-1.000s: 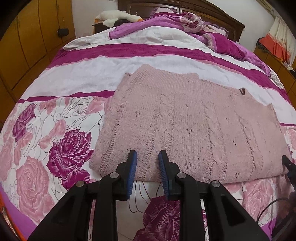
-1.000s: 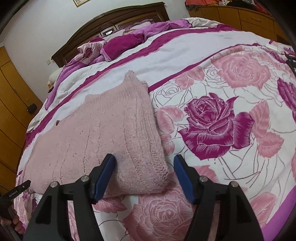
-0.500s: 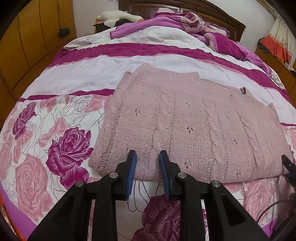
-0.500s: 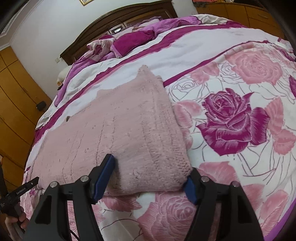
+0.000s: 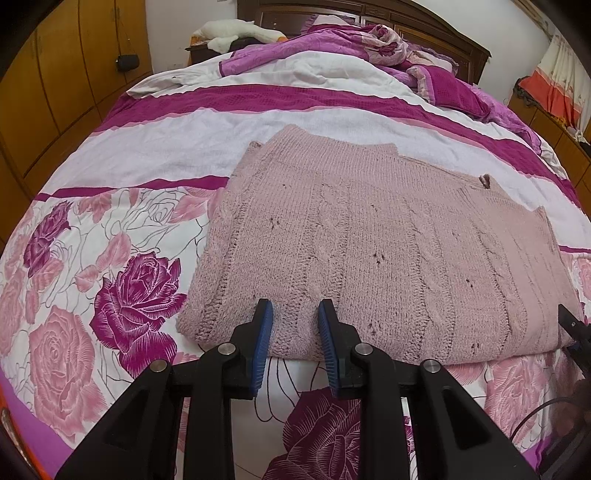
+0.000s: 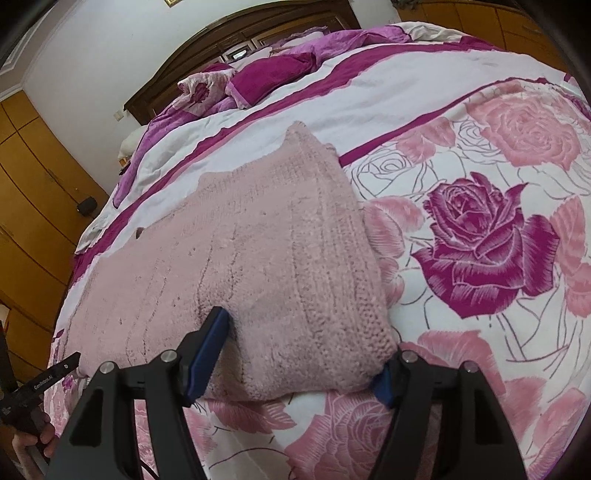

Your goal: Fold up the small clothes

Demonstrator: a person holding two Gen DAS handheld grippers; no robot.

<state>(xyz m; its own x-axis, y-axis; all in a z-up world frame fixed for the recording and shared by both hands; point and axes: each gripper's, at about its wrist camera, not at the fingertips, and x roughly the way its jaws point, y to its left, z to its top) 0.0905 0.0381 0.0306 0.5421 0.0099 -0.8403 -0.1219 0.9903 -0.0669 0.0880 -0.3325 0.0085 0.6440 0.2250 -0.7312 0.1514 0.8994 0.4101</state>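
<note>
A folded pink knit sweater [image 5: 388,240] lies flat on the rose-print bedcover [image 5: 129,314]. My left gripper [image 5: 295,306] sits at the sweater's near edge, left of the middle. Its blue pads stand close together with that edge between them. In the right wrist view the sweater [image 6: 258,258] fills the left half. My right gripper [image 6: 301,343] stands wide open astride the sweater's near right corner. Its left finger [image 6: 218,325] dents the knit from above, and the right fingertip is hidden behind the corner. The left gripper [image 6: 48,380] shows at the lower left, held by a hand.
Crumpled magenta bedding [image 5: 388,44] is piled at the wooden headboard [image 6: 240,40]. Wooden wardrobes [image 5: 55,74] line the left side. A white plush toy [image 5: 236,31] lies beside the bed's head. The rose-print bedcover [image 6: 480,240] spreads to the right of the sweater.
My right gripper has pushed forward over the sweater's corner, which now sits between its fingers and hides the right fingertip. The left gripper has not moved.
</note>
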